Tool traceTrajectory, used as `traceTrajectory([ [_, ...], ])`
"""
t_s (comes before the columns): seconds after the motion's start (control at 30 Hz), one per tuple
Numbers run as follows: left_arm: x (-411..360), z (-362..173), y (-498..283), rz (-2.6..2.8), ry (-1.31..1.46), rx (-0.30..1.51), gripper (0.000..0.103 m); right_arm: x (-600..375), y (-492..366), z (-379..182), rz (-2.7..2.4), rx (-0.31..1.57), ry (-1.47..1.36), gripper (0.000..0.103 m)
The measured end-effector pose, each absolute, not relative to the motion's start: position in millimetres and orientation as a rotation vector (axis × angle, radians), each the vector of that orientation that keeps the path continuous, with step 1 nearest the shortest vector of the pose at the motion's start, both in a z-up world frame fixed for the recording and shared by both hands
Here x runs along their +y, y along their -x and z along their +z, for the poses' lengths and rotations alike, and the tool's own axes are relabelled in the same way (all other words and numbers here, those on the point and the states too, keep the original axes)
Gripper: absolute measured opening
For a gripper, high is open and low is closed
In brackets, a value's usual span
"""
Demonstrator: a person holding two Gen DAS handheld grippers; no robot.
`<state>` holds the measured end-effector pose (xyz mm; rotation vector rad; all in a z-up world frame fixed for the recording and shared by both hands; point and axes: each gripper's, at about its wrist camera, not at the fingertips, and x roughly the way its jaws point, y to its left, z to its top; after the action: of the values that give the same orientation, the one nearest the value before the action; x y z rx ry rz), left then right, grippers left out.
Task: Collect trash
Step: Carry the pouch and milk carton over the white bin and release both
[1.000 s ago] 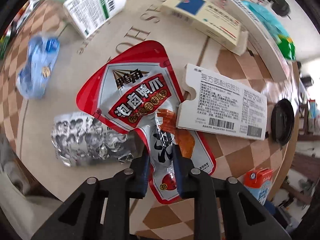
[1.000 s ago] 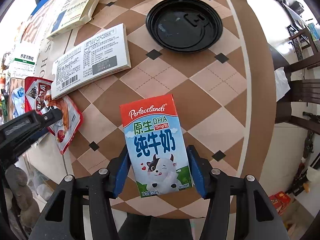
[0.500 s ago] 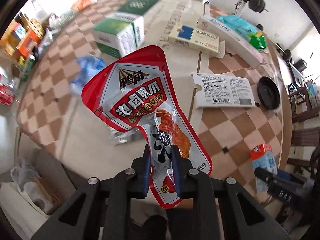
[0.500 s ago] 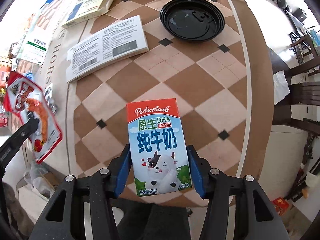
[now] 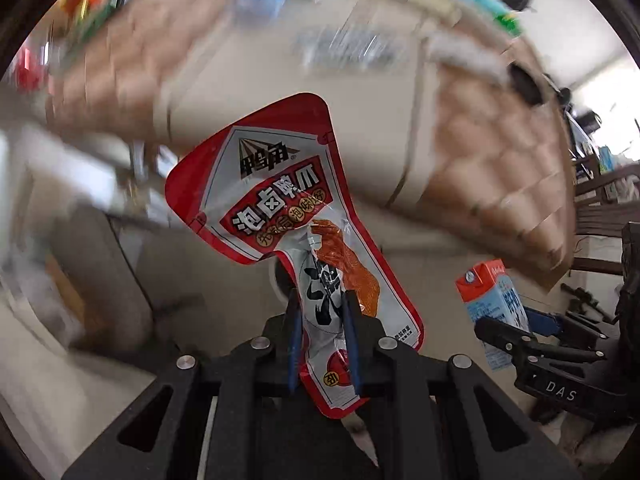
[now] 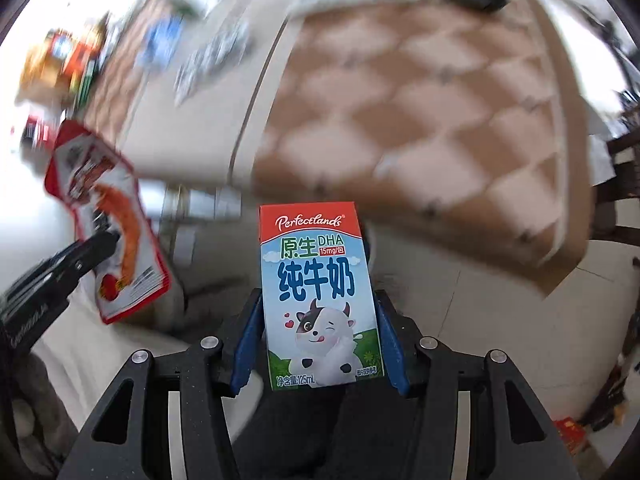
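A: How are the jaws set?

B: The jaws of the left gripper (image 5: 322,336) are closed tight on the lower part of a red snack wrapper (image 5: 280,216), and those of the right gripper (image 6: 320,336) are clamped on the two sides of a small milk carton (image 6: 318,300), which is held upright.

A: What has changed in the last second?

B: A second ago the wrapper was lying on the table (image 5: 492,148) and the carton was held just above it. Both have since been lifted and drawn back off the table's near edge; the table is now seen well beyond and behind them, blurred by the motion, and floor is seen beneath them.

A: And relative to the table, where is each piece?

B: Both are held in the air on the near side of the table, apart from it, the wrapper to the left of the carton.

A: What does that mean for the task?

B: Two pieces can be judged collected and under transport. No bin can be made out, and other litter, too blurred to be named, is left on the table.
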<state>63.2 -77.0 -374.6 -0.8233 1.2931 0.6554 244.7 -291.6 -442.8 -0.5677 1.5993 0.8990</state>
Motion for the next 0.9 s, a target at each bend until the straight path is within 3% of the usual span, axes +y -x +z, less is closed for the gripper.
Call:
traceTrajectory([
  [0.27, -69.3, -569.6, -61.2, 0.616, 1.117, 1.401, 0.015, -288.4, -204.9, -587.3, 0.939, 1.653, 0.785, 0.055],
  [0.47, -52.4, -704.1, -85.7, 0.535, 1.169, 1.471, 0.016, -283.0, -203.4, -710.7, 0.882, 1.697, 0.839, 0.055],
  [0.63, -48.0, -763.6, -94.1, 0.495, 1.176, 1.527, 0.016, -272.0, -210.4, -784.9, 0.851, 1.692, 0.859, 0.055],
  [0.83, -40.2, -785.2, -87.1, 0.498, 1.243, 1.502, 0.018, -258.1, -218.7, -834.7, 0.844, 1.743, 0.824, 0.056],
  [0.87, -39.2, -783.1, -86.2, 0.511, 1.234, 1.502, 0.026, -256.9, -219.4, -839.6, 0.848, 1.748, 0.814, 0.056],
  [0.9, -38.9, -780.9, -82.4, 0.523, 1.223, 1.499, 0.041, -256.3, -218.1, -841.2, 0.851, 1.755, 0.801, 0.059],
])
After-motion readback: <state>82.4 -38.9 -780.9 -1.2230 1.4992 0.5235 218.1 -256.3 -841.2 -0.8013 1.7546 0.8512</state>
